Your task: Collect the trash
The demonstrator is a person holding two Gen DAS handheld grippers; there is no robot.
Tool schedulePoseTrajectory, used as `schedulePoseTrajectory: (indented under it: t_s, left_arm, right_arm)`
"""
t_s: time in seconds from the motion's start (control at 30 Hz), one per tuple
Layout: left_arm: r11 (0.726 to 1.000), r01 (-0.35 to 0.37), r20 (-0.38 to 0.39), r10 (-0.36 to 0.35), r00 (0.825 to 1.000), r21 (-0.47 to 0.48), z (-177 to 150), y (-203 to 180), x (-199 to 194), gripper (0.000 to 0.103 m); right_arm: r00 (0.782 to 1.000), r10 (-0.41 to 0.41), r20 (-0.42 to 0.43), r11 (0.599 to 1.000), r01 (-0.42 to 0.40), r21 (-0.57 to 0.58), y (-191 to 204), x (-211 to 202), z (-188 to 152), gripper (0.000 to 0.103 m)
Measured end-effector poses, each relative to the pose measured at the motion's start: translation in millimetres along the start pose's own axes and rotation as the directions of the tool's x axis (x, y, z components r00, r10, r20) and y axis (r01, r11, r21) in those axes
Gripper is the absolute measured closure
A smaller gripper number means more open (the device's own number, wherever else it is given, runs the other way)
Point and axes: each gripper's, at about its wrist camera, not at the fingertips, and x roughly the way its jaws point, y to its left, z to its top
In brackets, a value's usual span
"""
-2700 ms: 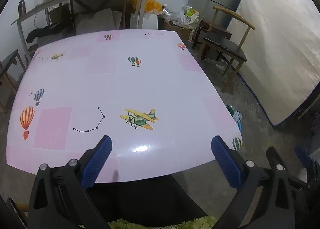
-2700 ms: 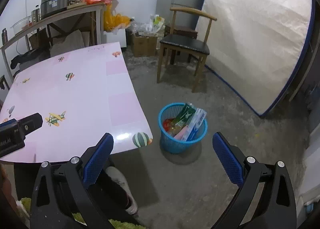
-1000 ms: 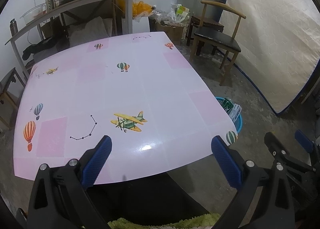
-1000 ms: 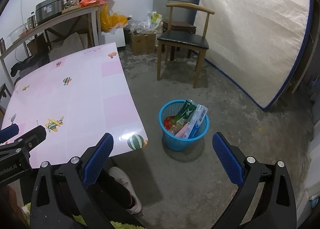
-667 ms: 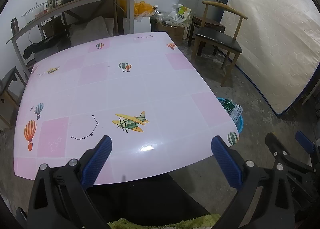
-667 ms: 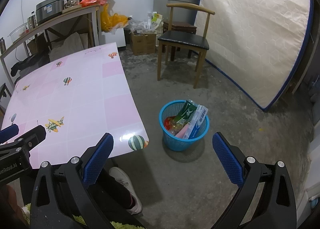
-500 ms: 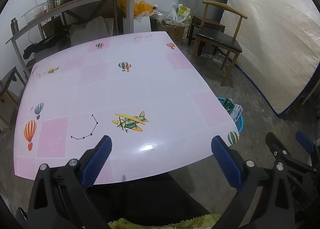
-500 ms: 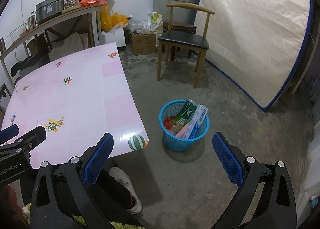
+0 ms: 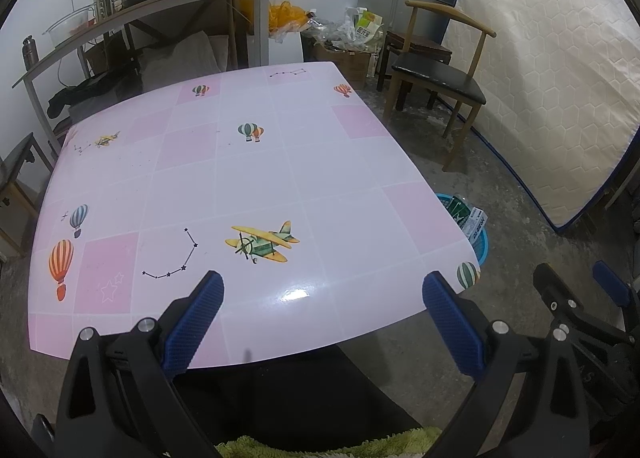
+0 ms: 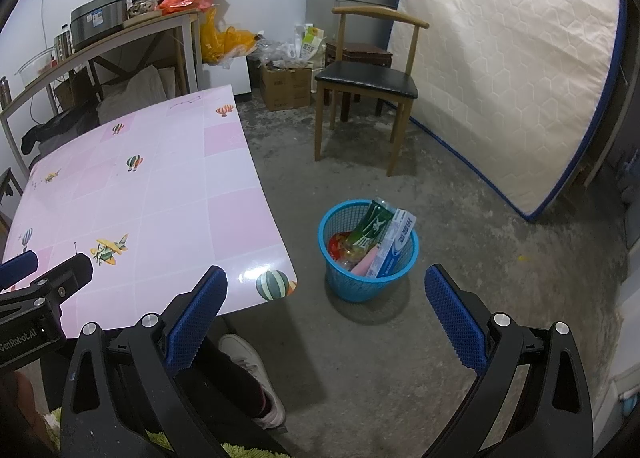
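Observation:
A blue mesh trash basket (image 10: pixel 344 286) stands on the concrete floor by the table's right corner. It holds a green packet (image 10: pixel 370 226), a blue-and-white box (image 10: pixel 396 246) and other wrappers. It shows partly behind the table corner in the left wrist view (image 9: pixel 480 246). My left gripper (image 9: pixel 322 298) is open and empty over the near edge of the pink table (image 9: pixel 240 178). My right gripper (image 10: pixel 326 290) is open and empty, held above the floor near the basket. No loose trash shows on the tabletop.
A wooden chair (image 10: pixel 364 82) stands beyond the basket. A mattress (image 10: pixel 500 70) leans on the right wall. A cluttered side table (image 9: pixel 160 6) and boxes with bags (image 10: pixel 284 58) line the back wall. My leg and a white shoe (image 10: pixel 252 374) are under the table's near edge.
Both views have pulled back and risen slightly since 2.7 s ago. Over the last second nothing has visibly moved. Both grippers have stayed open and empty.

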Motion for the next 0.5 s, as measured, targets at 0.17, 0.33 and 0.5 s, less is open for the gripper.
schedulePoseTrajectory:
  t_s: [0.17, 0.33, 0.5]
  left_arm:
    - [1.0, 0.0, 0.0, 0.0, 1.0, 0.0, 0.1, 0.1, 0.0, 0.005]
    - [1.0, 0.0, -0.002, 0.0, 1.0, 0.0, -0.1, 0.1, 0.0, 0.005]
    - [1.0, 0.0, -0.002, 0.0, 1.0, 0.0, -0.3, 0.1, -0.2, 0.005]
  right_arm:
    - [1.0, 0.0, 0.0, 1.0, 0.0, -0.001, -0.2, 0.2, -0.1, 0.008]
    - [1.0, 0.003, -0.003, 1.0, -0.003, 0.002, 1.5, 0.6, 1.9, 0.008]
    - [1.0, 0.002, -0.002, 1.0, -0.002, 0.003, 1.6, 0.3, 1.6, 0.008]
